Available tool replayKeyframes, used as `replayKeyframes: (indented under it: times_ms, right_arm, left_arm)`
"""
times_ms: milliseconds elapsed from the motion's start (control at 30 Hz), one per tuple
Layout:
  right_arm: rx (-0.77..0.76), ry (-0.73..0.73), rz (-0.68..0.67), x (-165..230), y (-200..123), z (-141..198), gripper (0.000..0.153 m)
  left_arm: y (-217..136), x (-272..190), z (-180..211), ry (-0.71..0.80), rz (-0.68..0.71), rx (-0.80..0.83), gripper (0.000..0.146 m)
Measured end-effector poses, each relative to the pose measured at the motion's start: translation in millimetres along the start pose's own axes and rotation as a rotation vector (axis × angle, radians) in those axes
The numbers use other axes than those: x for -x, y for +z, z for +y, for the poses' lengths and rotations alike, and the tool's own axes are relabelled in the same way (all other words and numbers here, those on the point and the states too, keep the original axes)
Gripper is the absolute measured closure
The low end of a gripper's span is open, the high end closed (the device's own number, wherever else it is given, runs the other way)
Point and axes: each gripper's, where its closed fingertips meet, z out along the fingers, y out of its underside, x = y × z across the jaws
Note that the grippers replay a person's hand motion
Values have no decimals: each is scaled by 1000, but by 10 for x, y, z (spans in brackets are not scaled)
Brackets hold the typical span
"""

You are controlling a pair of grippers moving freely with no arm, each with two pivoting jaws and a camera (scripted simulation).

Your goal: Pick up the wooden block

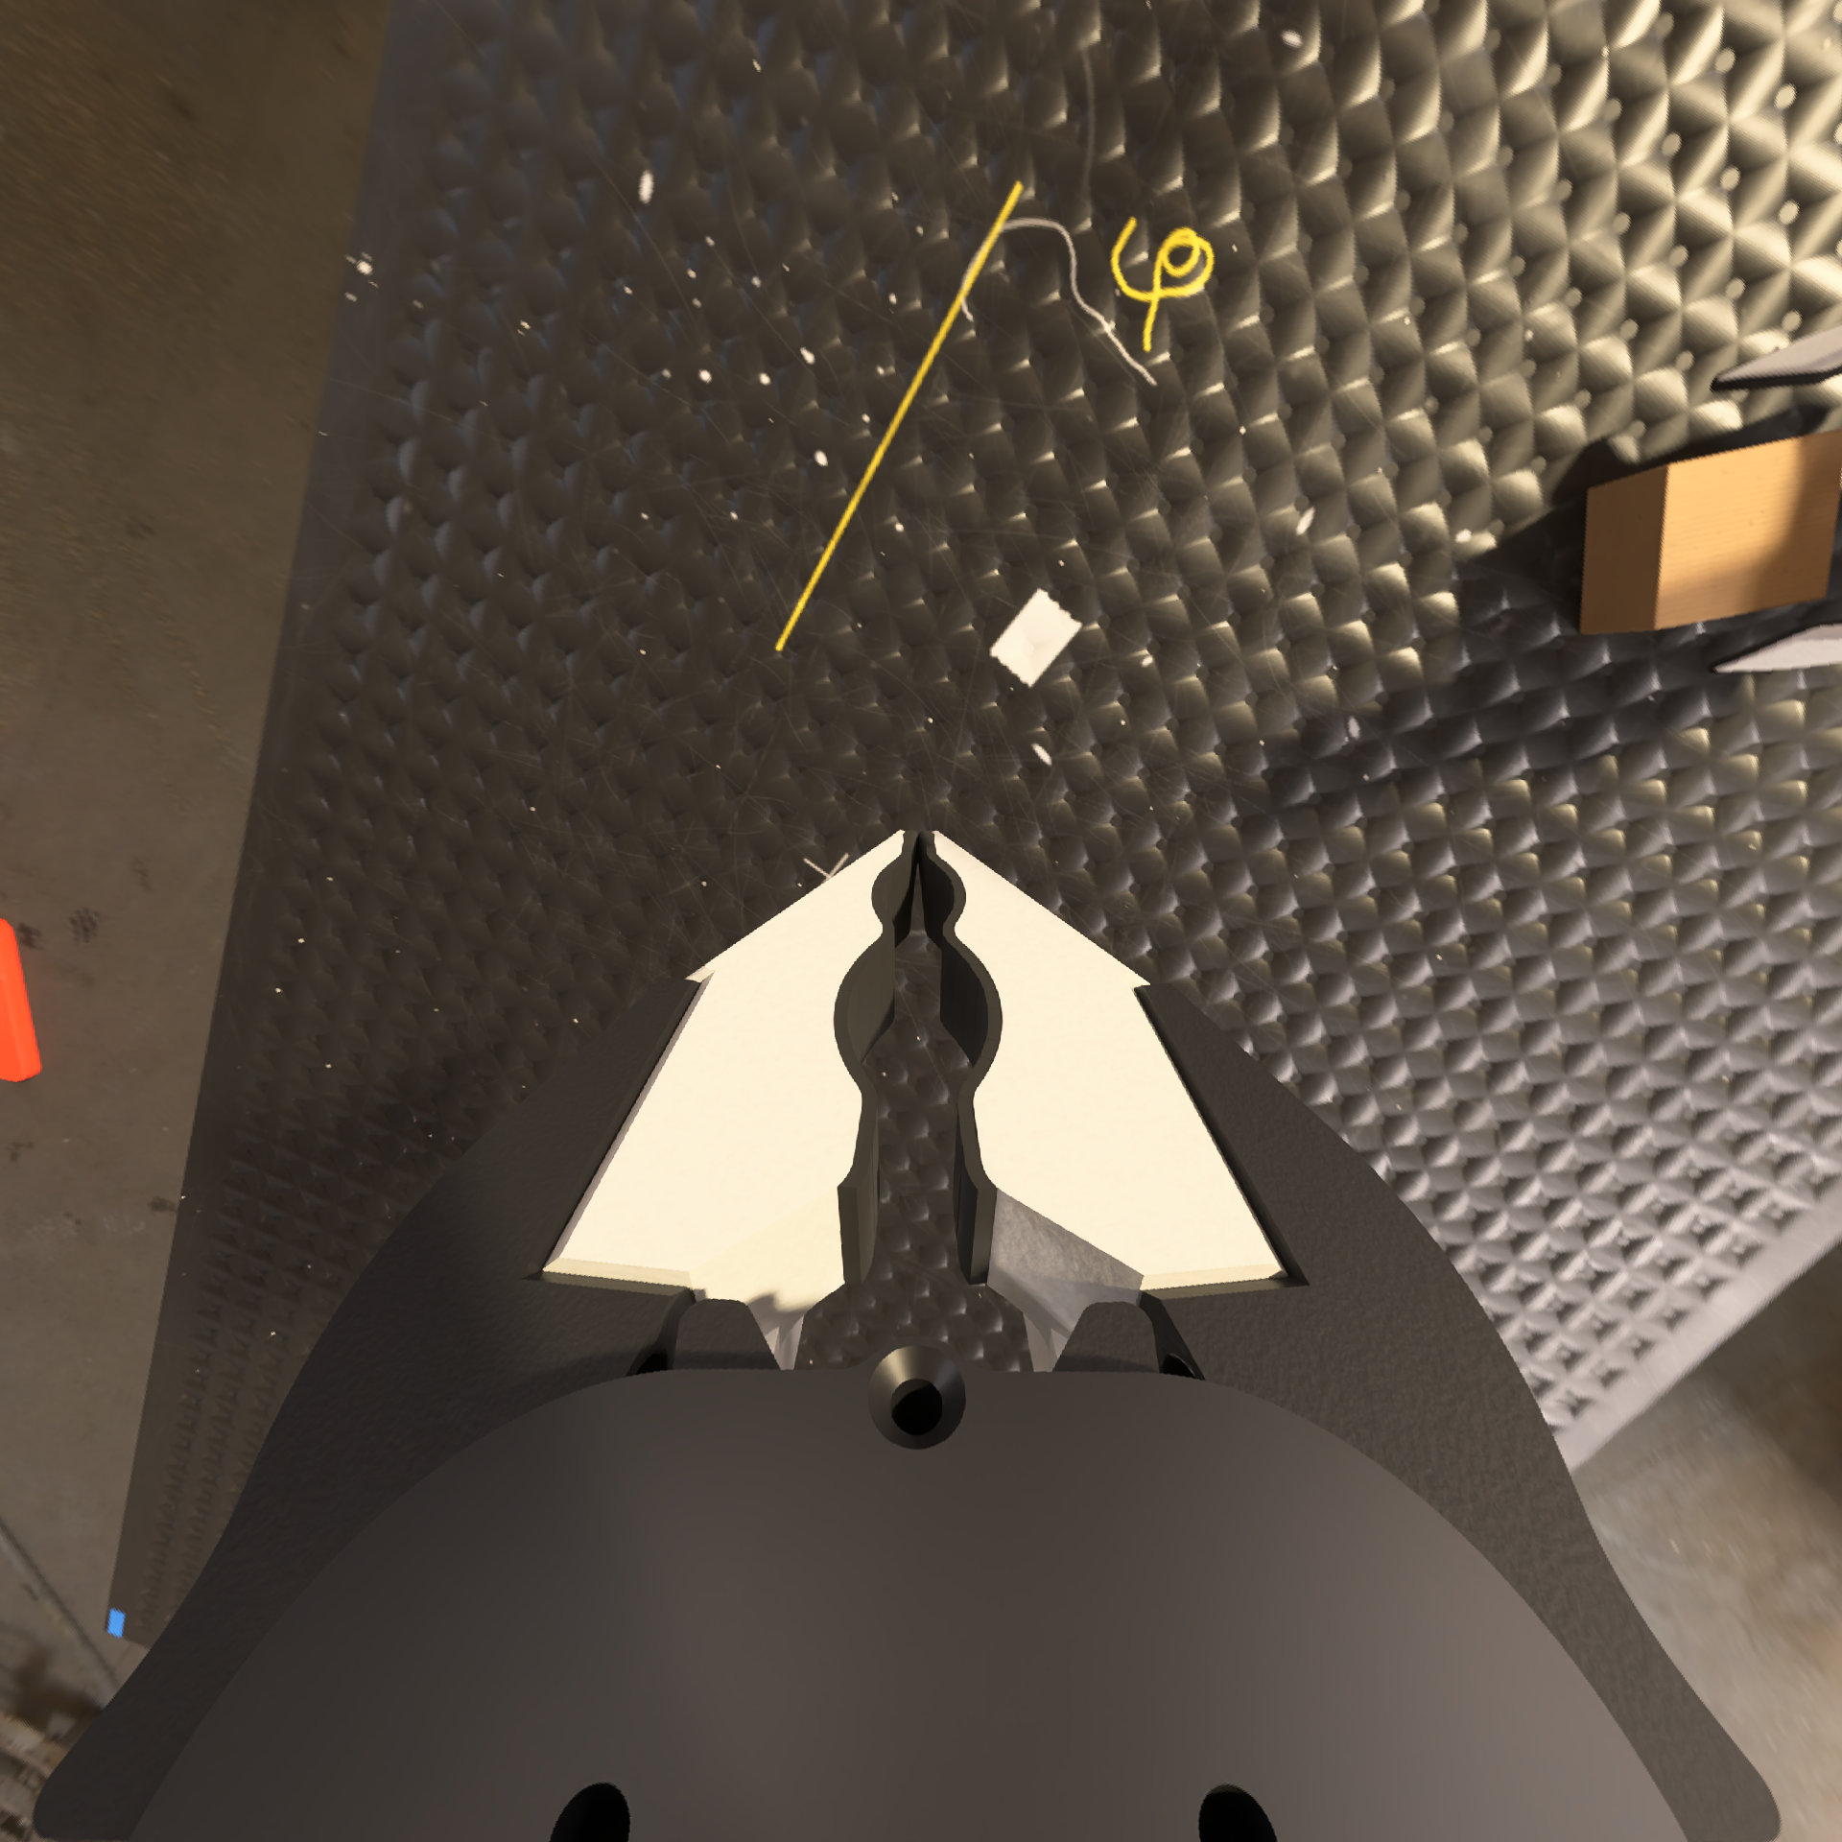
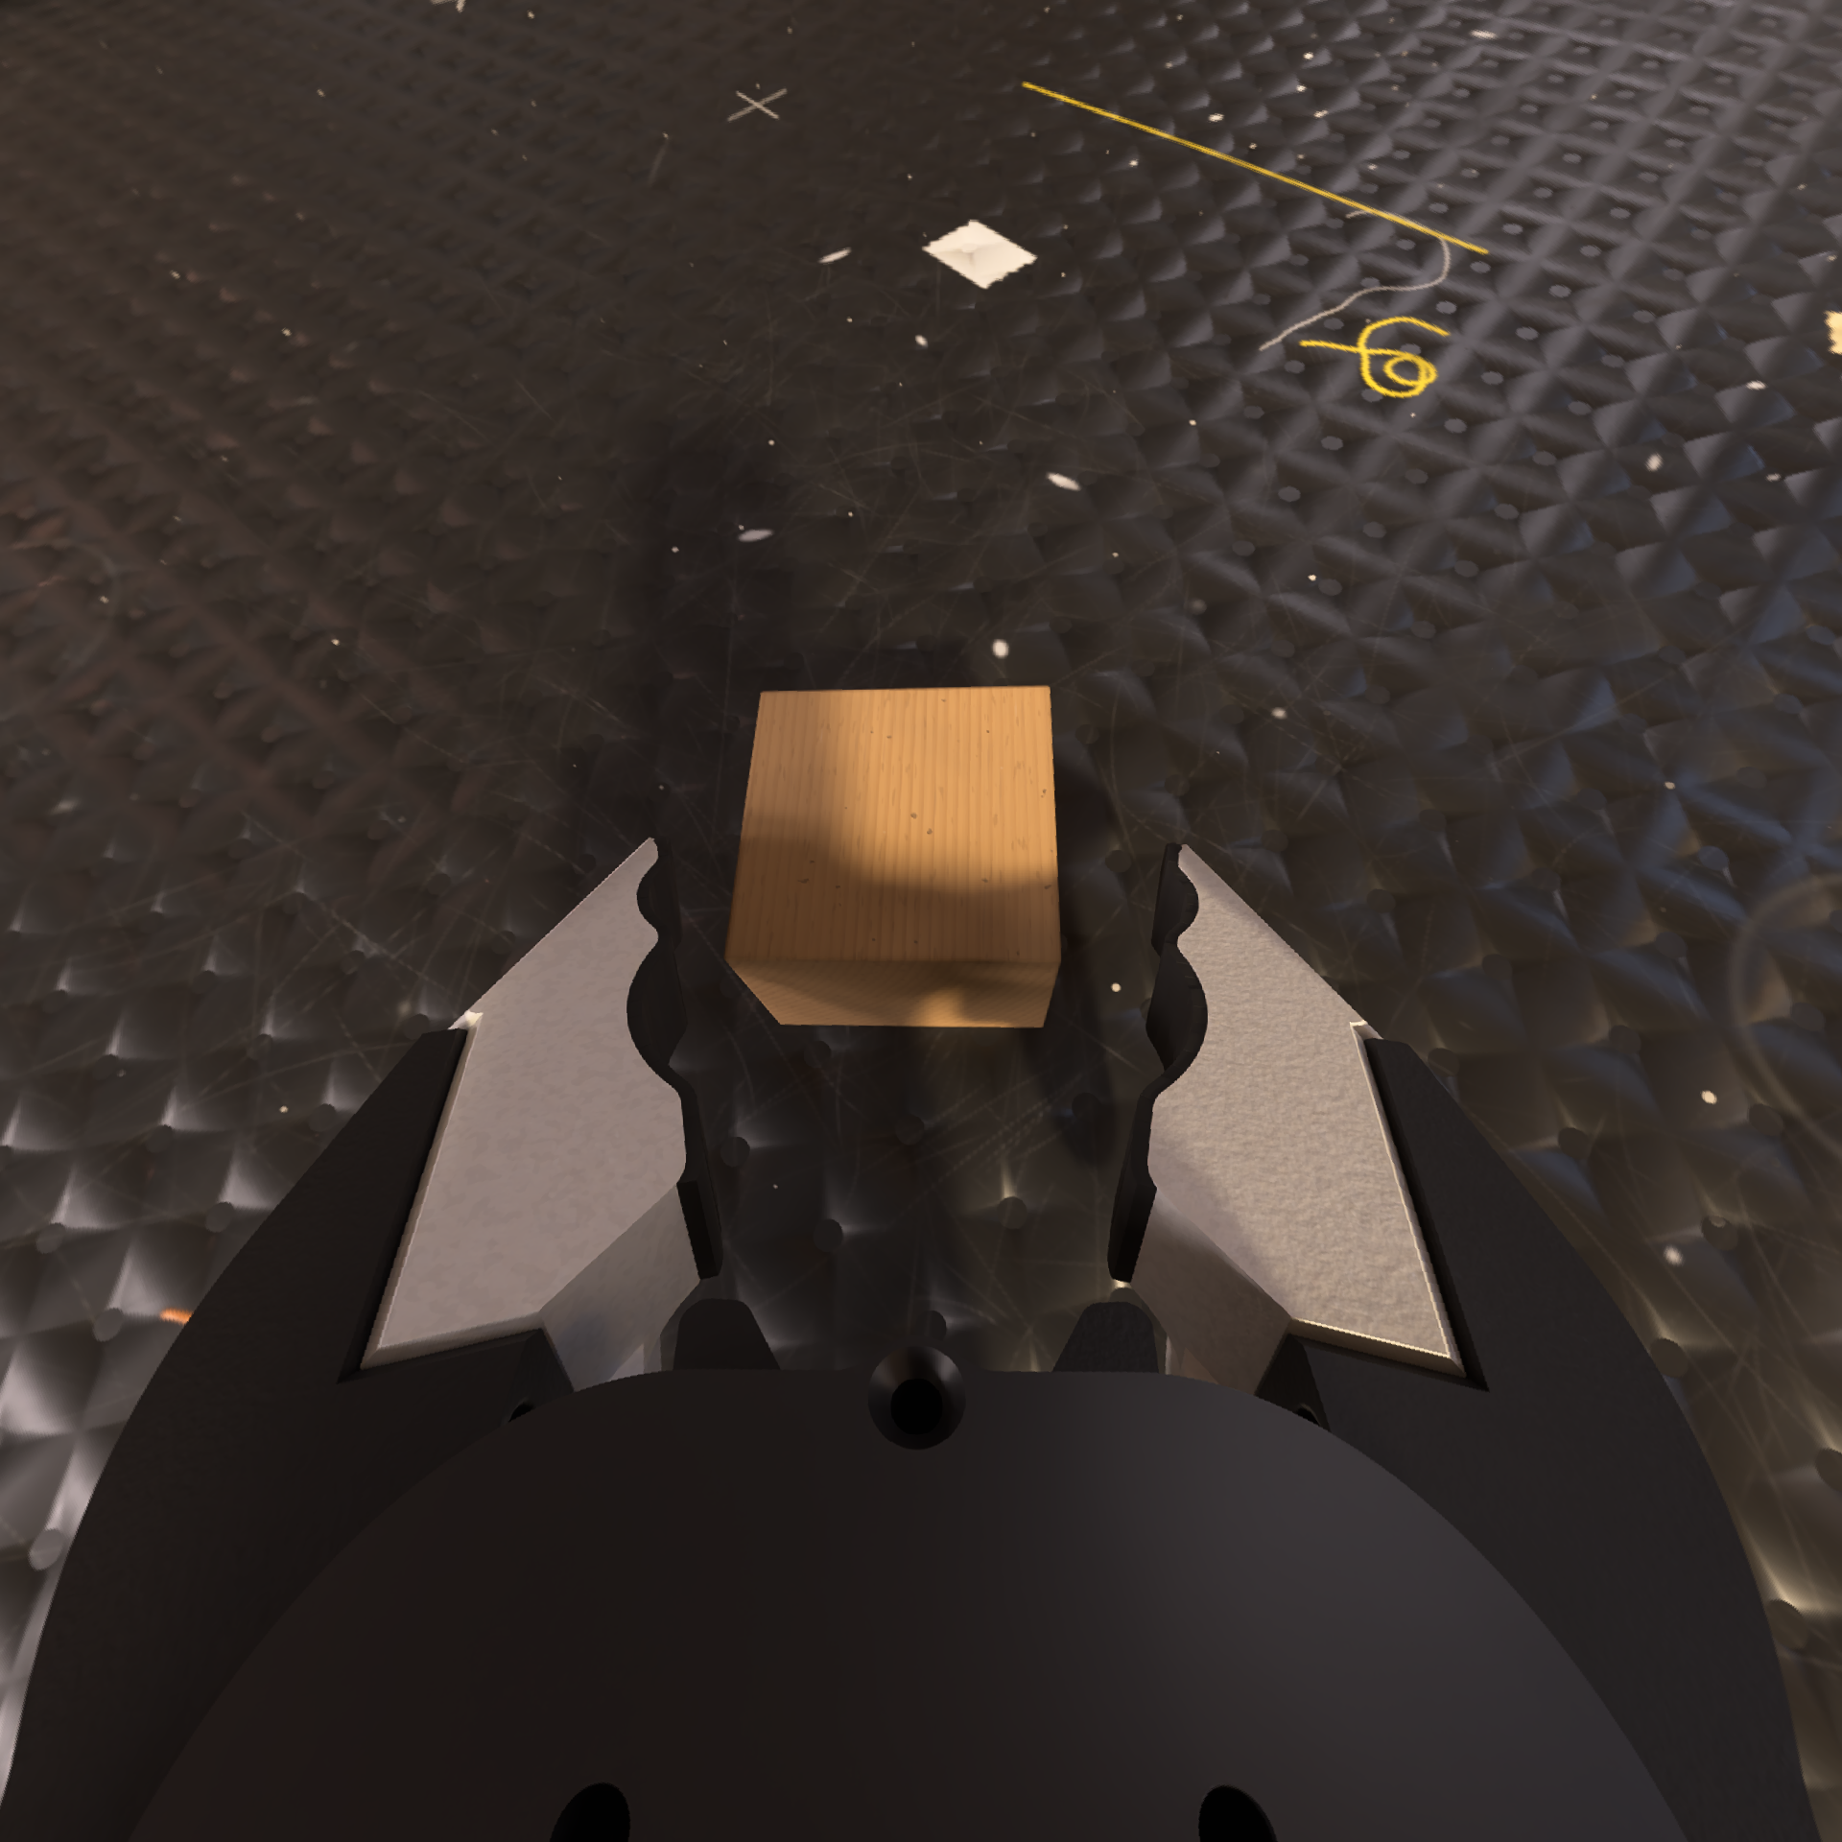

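Dark embossed tabletop point(image 2: 299, 698) carrying wooden block point(image 2: 902, 847) straight ahead of right hand-held gripper point(image 2: 915, 867), jaws spread wide flanking its near end without touching; left hand-held gripper point(image 1: 917, 837) pinched closed, empty, well apart.

A workshop bench: scuffed, studded black mat point(image 1: 1296, 897) over concrete floor point(image 1: 150, 498).

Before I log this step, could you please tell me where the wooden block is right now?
The light-brown wooden block sits on the dark studded mat, centred in the right wrist view between the open right hand-held gripper fingertips, untouched.
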Motion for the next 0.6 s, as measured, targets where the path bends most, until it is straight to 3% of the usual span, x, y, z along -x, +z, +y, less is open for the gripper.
replayKeyframes:
  times_ms: [133,367,600]
  right_arm:
    - [2,10,0,-19,-8,47,57]
    - [-23,11,-2,41,31,36,72]
    - [55,-60,97,17,96,111,84]
  left_arm:
    - [41,-36,-78,-24,67,38,146]
    - [50,-53,-103,-65,49,103,146]
    - [50,-57,-103,-121,40,123,146]
